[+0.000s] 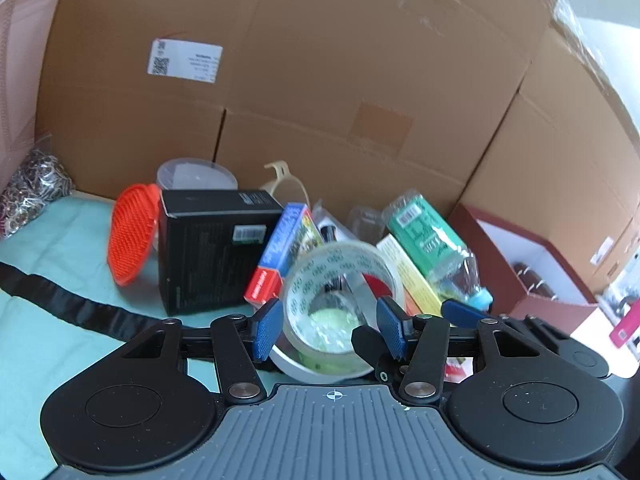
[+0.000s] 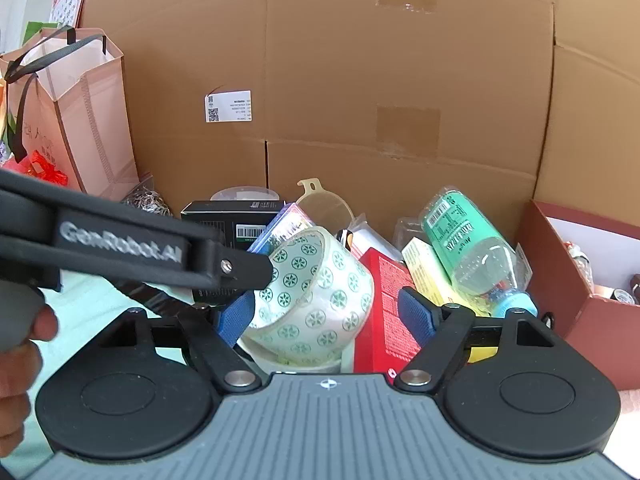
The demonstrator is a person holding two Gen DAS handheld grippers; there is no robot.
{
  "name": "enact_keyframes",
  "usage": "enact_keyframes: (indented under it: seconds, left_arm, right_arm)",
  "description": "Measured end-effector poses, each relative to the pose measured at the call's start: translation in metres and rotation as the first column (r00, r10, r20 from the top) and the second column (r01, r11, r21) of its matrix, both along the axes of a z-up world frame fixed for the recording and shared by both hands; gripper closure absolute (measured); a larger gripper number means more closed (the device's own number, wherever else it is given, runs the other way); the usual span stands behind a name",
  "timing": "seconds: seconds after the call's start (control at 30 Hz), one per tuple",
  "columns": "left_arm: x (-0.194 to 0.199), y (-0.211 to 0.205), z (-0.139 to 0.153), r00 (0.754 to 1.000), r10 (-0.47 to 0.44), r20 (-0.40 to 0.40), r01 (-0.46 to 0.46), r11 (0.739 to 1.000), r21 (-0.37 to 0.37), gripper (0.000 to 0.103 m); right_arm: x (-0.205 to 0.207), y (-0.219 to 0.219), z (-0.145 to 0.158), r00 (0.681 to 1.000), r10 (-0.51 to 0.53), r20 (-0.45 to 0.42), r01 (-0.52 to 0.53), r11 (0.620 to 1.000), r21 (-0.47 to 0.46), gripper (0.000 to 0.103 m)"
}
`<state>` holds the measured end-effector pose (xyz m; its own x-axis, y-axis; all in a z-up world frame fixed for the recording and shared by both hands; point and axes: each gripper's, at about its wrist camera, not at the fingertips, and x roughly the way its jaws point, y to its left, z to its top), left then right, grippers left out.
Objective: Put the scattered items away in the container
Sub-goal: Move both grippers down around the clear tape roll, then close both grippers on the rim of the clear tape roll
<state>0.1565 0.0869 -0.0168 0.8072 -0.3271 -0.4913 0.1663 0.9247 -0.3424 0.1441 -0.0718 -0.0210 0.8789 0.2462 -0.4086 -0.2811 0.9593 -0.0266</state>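
Straddling the tape roll (image 1: 340, 300), both tools (image 1: 326, 328) (image 2: 326, 316) apart

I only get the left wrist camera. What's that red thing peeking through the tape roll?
Observer: A red box, lying right beside the tape roll.
Child: Is the other gripper squeezing the tape?
Observer: No. The roll sits between the right gripper fingers, but one pad stands clear of it, with the red box showing in the gap.
Child: Does the pink bag have handles?
Observer: Yes, the pink paper bag has black ribbon handles.
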Motion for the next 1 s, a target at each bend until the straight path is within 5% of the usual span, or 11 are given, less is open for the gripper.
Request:
enact_keyframes:
  seconds: [0.1, 0.2, 0.57, 0.77, 1.0]
  left_arm:
    - [0.008, 0.004, -0.003, 1.0, 0.008, -0.015, -0.008, 1.0, 0.011, 0.039]
    - [0.019, 0.009, -0.009, 0.999, 0.013, -0.053, -0.013, 1.0, 0.005, 0.055]
    - [0.038, 0.01, -0.03, 0.995, 0.005, -0.1, -0.001, 0.999, 0.036, 0.052]
    - [0.041, 0.006, -0.033, 0.995, -0.005, -0.099, 0.01, 0.999, 0.041, 0.041]
    - [0.036, -0.005, -0.033, 0.996, -0.014, -0.09, 0.022, 0.996, 0.086, 0.063]
  right_arm:
    - [0.009, 0.004, -0.003, 1.0, -0.011, -0.015, 0.011, 1.0, -0.001, 0.03]
    - [0.015, 0.003, -0.007, 0.999, -0.034, -0.032, 0.034, 0.999, 0.012, 0.039]
    - [0.004, 0.0, -0.01, 0.999, -0.051, -0.013, 0.051, 0.998, 0.024, 0.047]
    - [-0.004, -0.009, -0.013, 0.995, -0.103, -0.008, 0.103, 0.995, 0.018, 0.062]
    - [0.0, -0.011, -0.013, 0.996, -0.087, -0.01, 0.087, 0.996, 0.029, 0.063]
